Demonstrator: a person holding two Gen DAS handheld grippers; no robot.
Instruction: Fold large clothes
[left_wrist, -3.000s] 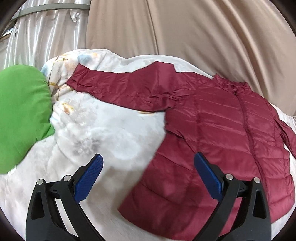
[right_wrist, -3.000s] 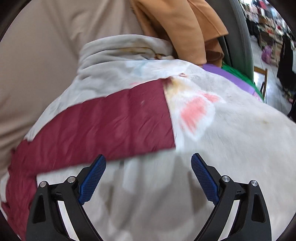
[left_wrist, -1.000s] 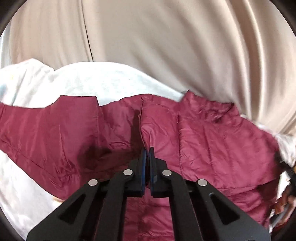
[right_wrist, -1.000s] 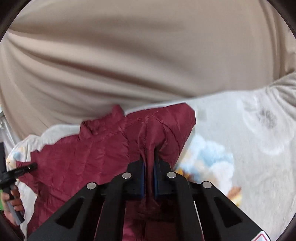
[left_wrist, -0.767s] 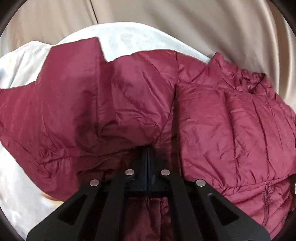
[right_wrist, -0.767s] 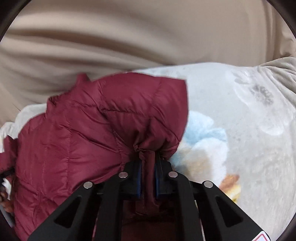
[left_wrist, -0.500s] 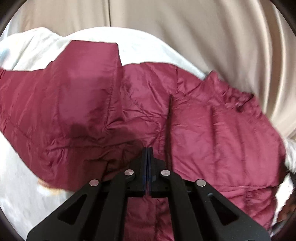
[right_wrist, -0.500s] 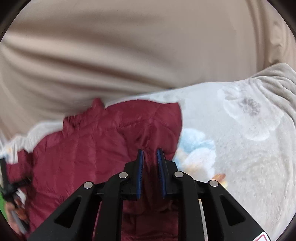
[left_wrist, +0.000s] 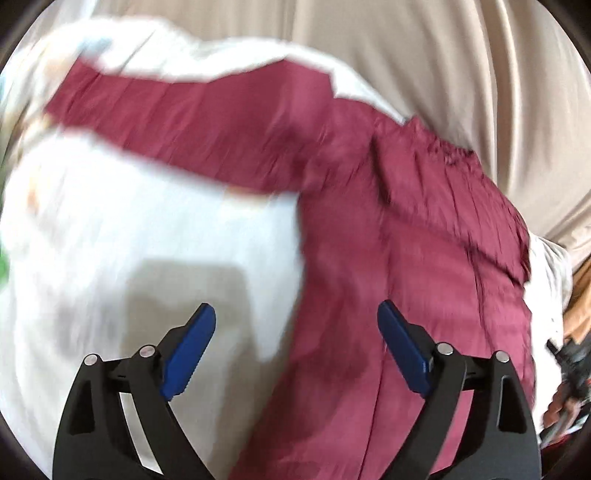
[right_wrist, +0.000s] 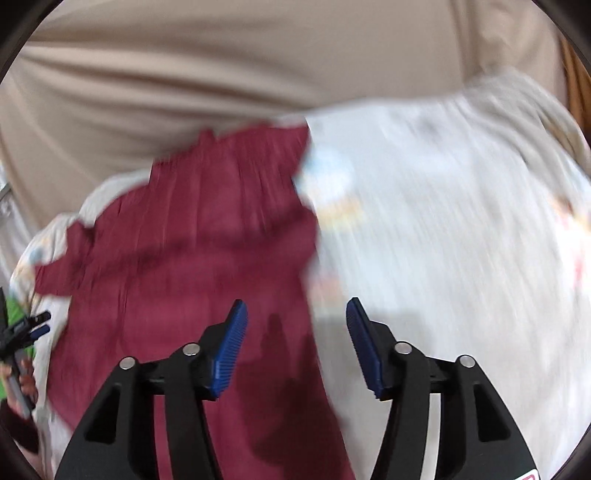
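Releasing: left gripper (left_wrist: 295, 349) jaws opening, wide apart, holding nothing; right gripper (right_wrist: 295, 345) jaws opening, about half apart, nothing pinched.
Jacket: maroon puffer jacket (left_wrist: 406, 240) spread flat on blanket (left_wrist: 147, 221); left sleeve (left_wrist: 192, 122) stretched outward, unfolded.
Next: likely re-grip at sleeve cuff, fold across body; clear fabric before moving.
Risk: slippery shell, may slide.
Surface: soft white floral blanket, lumpy.
Room: beige drape (right_wrist: 221, 66) behind; frames motion-blurred.
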